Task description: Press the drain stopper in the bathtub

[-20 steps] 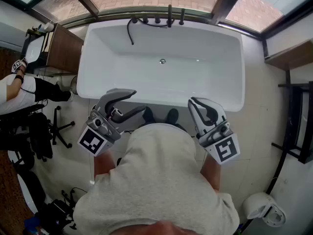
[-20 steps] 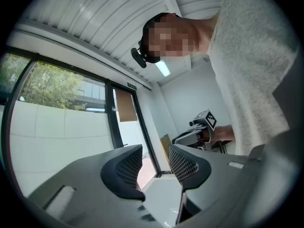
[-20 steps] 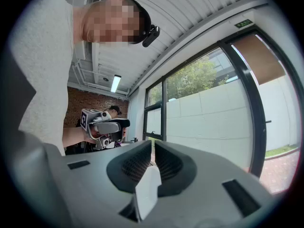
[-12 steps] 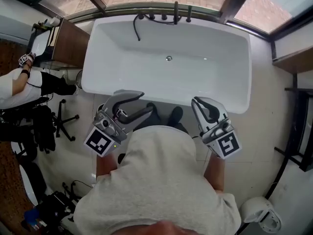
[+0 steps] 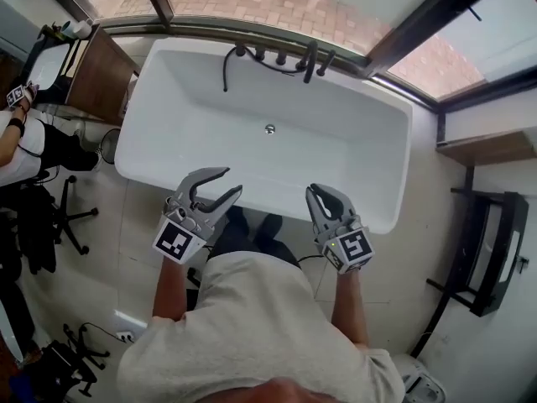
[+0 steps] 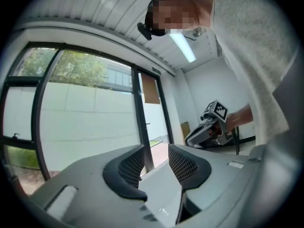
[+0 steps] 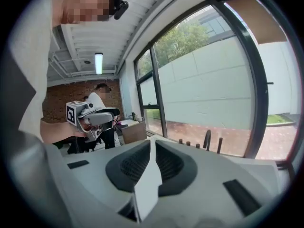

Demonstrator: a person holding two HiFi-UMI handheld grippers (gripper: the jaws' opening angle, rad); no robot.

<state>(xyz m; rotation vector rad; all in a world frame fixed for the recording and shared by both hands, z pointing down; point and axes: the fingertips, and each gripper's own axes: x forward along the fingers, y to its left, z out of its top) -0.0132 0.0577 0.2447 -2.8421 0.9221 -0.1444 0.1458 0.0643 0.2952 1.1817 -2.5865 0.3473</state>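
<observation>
The white bathtub [image 5: 168, 154] lies ahead of me, with the small round metal drain stopper [image 5: 269, 128] in the middle of its floor. My left gripper [image 5: 228, 181] is open with nothing between its jaws and hovers at the tub's near rim, left of the drain. My right gripper [image 5: 315, 191] is shut on nothing and sits over the near rim, right of the drain. In the left gripper view the left gripper [image 6: 156, 148] shows a clear gap between its pads. In the right gripper view the right gripper [image 7: 153, 141] has its pads together. Both are well short of the stopper.
Black taps and a hose [image 5: 289, 57] stand on the tub's far rim, under the window. A wooden cabinet [image 5: 94, 74] stands left of the tub, with a seated person [image 5: 25, 145] and an office chair [image 5: 63, 217] beyond. A black rack [image 5: 487, 250] stands at the right.
Both grippers have moved forward to the tub's near rim. The left one has turned from pointing sideways to pointing at the tub. The head view has swung, so the tub sits tilted.
</observation>
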